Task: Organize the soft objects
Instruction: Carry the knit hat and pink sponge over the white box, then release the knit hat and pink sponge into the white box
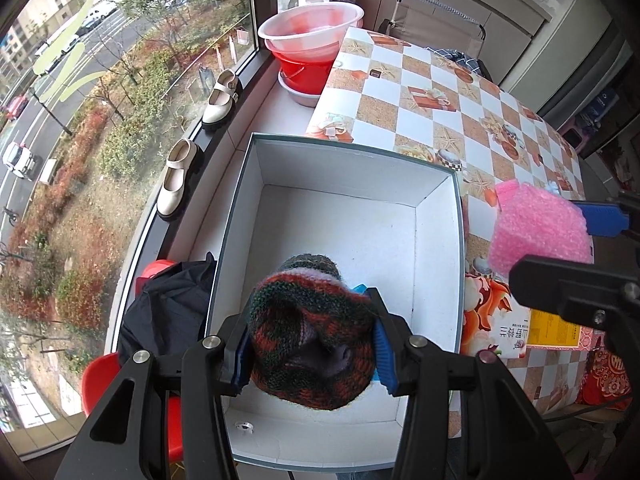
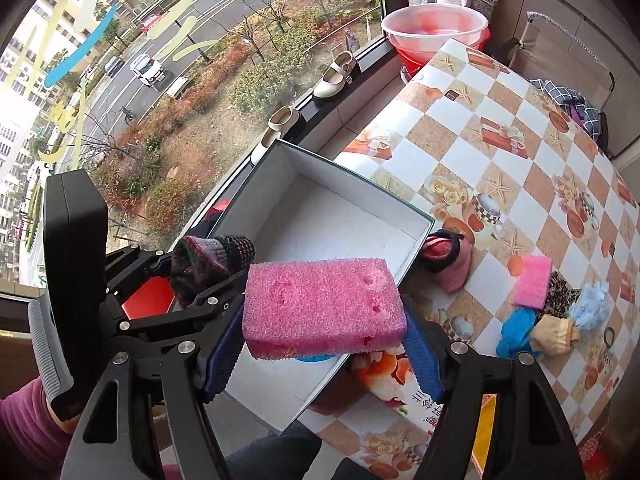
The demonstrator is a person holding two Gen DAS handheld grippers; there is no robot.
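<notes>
My left gripper [image 1: 308, 344] is shut on a red, green and black knitted hat [image 1: 312, 332], holding it above the near part of an open white box [image 1: 340, 236]. The box inside shows nothing but its white floor. My right gripper [image 2: 324, 344] is shut on a pink foam sponge [image 2: 324, 300], held over the box's [image 2: 336, 216] right rim. In the left wrist view the sponge [image 1: 536, 228] hangs at the right, beyond the box wall. In the right wrist view the hat [image 2: 212, 260] and the left gripper show at the left.
On the checked tablecloth [image 2: 500, 152] lie a pink and black sock bundle [image 2: 448, 260], a second pink sponge [image 2: 532, 280], blue, tan and light-blue soft pieces [image 2: 544, 328]. Two cream shoes [image 1: 192, 140] sit on the windowsill, red basins [image 1: 308, 52] behind. A dark cloth [image 1: 168, 312] lies left of the box.
</notes>
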